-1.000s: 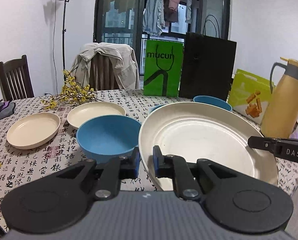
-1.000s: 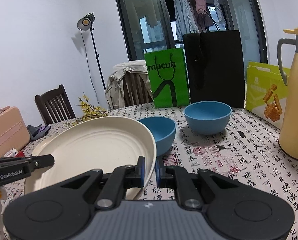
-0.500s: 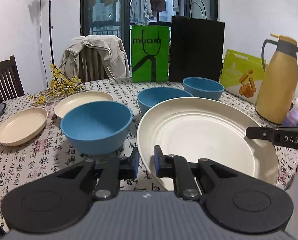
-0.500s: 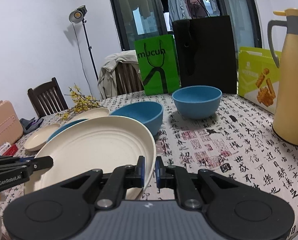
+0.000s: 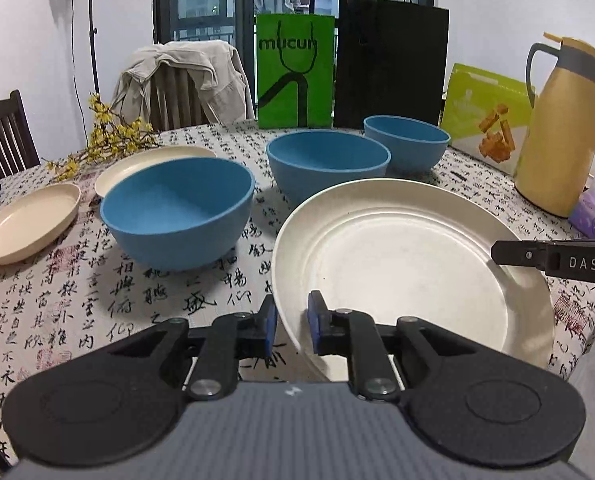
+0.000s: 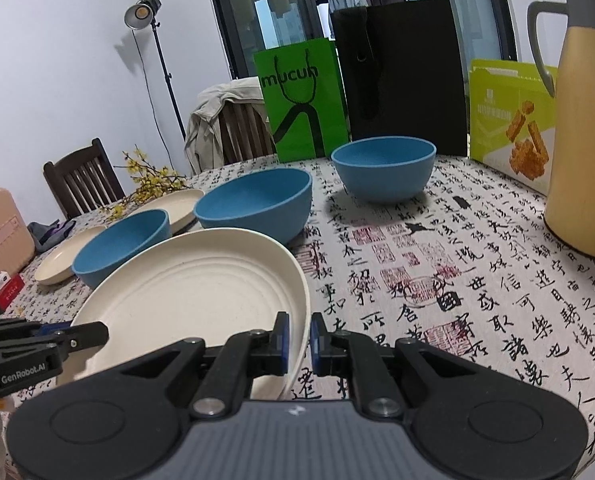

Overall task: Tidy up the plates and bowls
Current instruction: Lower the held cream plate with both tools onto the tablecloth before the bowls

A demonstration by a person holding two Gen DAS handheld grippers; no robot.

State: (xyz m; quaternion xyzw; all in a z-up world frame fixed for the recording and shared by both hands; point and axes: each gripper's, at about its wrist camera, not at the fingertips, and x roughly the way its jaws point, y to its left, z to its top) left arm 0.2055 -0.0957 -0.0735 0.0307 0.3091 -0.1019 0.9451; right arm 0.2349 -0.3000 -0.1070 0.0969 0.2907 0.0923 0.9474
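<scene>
On a calligraphy-print tabletop (image 5: 57,300), the large cream plate (image 5: 409,264), pinched at opposite rims by left tongs (image 5: 290,324) and right tongs (image 6: 296,340), has been lowered near the blue bowls (image 5: 177,212), apparently for placement.

The black two-finger left gripper (image 5: 290,326) points forward, its blue-padded fingers pinched close on the near-left rim of a large cream round plate (image 5: 409,264). The black two-finger right gripper (image 6: 297,340) clamps the opposite rim likewise, level.
</scene>
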